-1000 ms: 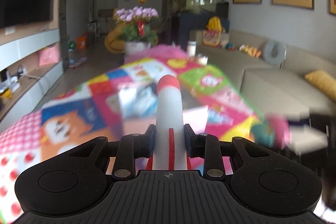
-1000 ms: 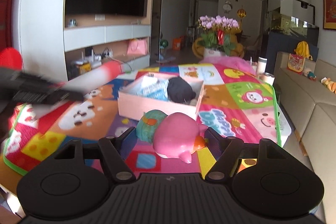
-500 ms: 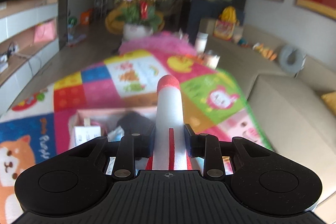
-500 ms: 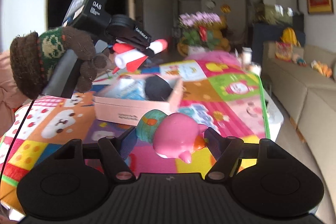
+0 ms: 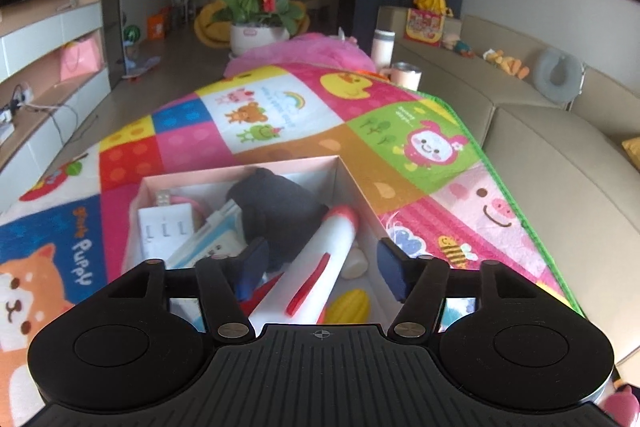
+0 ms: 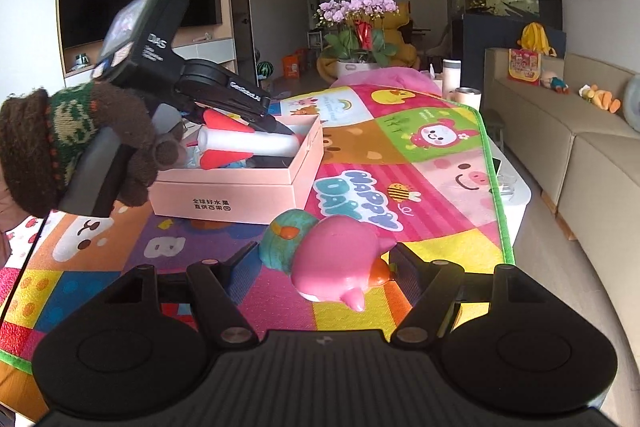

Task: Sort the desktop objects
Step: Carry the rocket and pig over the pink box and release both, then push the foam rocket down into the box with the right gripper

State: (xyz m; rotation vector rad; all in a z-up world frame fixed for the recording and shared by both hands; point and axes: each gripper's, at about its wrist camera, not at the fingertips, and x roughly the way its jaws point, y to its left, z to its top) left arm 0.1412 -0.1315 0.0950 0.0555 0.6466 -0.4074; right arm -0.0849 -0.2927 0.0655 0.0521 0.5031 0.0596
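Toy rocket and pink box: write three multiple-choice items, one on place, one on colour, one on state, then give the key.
1. Where is the toy rocket?
A. On the sofa
B. Over the pink box
C. On the floor

2. What colour is the rocket's tip?
A. Red
B. Blue
C. Black

3. What is between the right tongs?
A. Nothing
B. A cup
C. A pink toy

Key: 1 B, it lies across the box's contents between the opening left tongs. 2 A, the rounded nose is red. 3 C, the pink toy sits between the fingers.
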